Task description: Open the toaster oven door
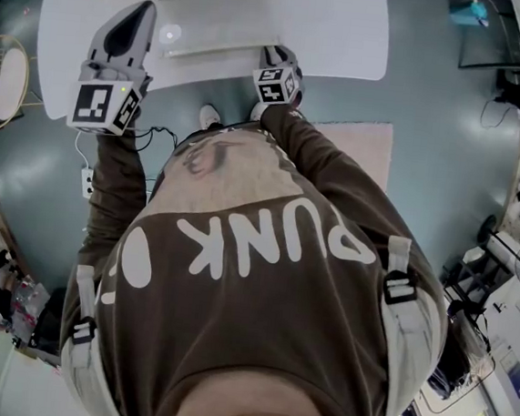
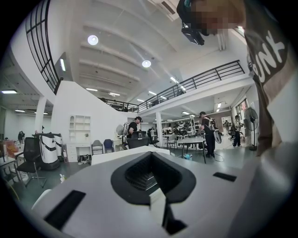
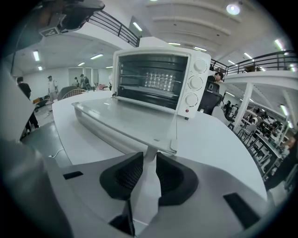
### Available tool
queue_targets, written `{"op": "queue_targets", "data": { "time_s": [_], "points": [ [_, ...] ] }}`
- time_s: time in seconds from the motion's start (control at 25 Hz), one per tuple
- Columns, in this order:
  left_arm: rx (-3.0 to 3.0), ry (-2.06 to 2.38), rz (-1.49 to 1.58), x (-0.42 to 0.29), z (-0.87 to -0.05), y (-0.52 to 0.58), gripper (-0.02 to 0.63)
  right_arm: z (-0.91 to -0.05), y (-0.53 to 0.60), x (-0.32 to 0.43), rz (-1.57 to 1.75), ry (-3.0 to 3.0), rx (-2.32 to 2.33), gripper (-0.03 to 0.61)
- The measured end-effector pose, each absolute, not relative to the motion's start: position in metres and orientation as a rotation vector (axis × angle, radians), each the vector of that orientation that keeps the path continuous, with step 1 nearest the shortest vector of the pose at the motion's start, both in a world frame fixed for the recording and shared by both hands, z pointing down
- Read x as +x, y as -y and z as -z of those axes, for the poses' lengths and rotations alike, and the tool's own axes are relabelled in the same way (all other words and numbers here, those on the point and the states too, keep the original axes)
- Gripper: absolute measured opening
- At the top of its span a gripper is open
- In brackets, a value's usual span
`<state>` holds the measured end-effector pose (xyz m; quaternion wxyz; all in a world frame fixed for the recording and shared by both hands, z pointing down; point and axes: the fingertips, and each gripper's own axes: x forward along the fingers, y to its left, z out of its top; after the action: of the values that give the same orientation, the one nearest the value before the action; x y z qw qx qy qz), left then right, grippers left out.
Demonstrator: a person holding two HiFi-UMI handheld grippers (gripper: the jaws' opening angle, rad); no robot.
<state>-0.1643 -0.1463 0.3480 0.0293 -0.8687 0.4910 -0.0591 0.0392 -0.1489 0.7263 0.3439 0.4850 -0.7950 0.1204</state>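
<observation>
On the white table (image 3: 219, 139): toaster oven (image 3: 160, 81) standing, its door (image 3: 125, 118) lying open and flat toward the camera.
Right gripper (image 3: 146, 169): jaws pinched on the door handle (image 3: 150, 155) at the door's front edge.
Left gripper (image 2: 151, 158): held up off the table, jaws closed together, nothing between them.

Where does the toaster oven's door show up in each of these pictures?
Head view: door top centre, lying open.
Left gripper view: not in it.
Right gripper view: centre, lying open before the oven.
Shared landmark: white table, head and right gripper views.
</observation>
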Motion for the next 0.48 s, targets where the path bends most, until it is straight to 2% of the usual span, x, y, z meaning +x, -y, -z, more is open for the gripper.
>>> {"op": "queue_targets", "data": {
  "time_s": [0.48],
  "points": [
    [-2.687, -1.505, 0.174, -0.156, -0.350, 0.151, 0.003, -0.728, 0.140, 0.072, -0.200, 2.055, 1.222, 0.094]
  ]
}}
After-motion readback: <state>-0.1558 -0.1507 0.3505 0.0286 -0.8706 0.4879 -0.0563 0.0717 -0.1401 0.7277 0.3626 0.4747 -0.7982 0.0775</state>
